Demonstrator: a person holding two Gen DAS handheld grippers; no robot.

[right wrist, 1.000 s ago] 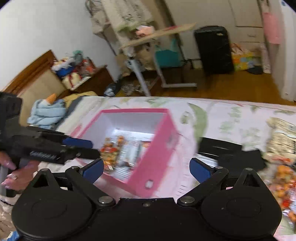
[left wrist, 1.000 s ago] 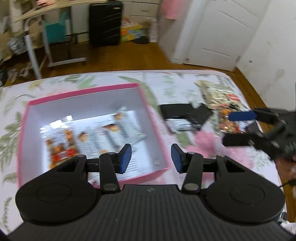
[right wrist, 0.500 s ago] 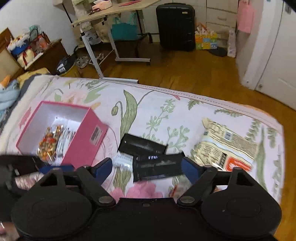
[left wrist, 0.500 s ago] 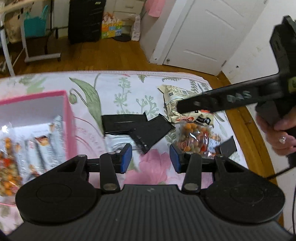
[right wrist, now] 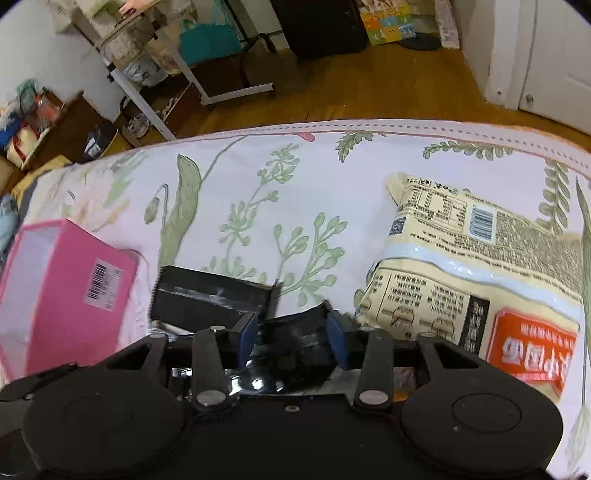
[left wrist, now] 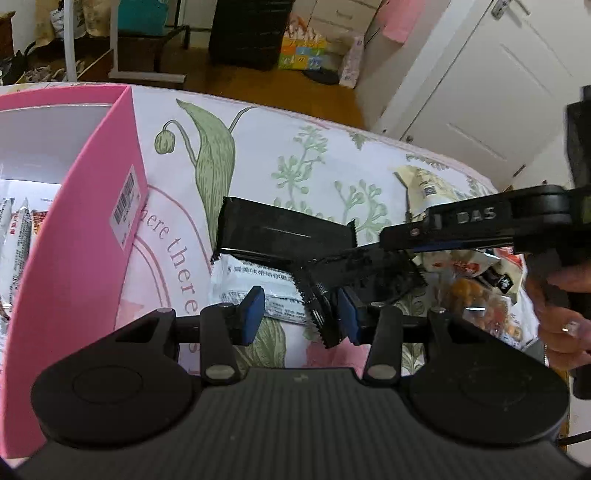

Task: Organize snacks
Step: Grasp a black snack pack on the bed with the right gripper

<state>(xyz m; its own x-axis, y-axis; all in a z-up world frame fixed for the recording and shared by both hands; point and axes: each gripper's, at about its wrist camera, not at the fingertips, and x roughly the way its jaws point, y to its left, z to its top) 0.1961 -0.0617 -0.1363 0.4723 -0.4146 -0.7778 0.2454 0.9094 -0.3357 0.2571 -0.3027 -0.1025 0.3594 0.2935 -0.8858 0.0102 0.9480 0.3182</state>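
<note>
Two tools down: right tool (right wrist: 291, 341) was closing around the black packet (right wrist: 295, 332); left tool (left wrist: 301, 314) apart, empty. I'd squeeze mid-packet before lifting toward the pink box (left wrist: 74, 258).

Pink box (left wrist: 74, 258), black packets (left wrist: 284, 232), a beige-and-orange bag (right wrist: 480, 266), green-floral white sheet (right wrist: 295, 177).

A wooden floor (right wrist: 369, 85) spreads beyond the bed; on it a black suitcase (left wrist: 251, 33) stands near the white door (left wrist: 491, 92)
</note>
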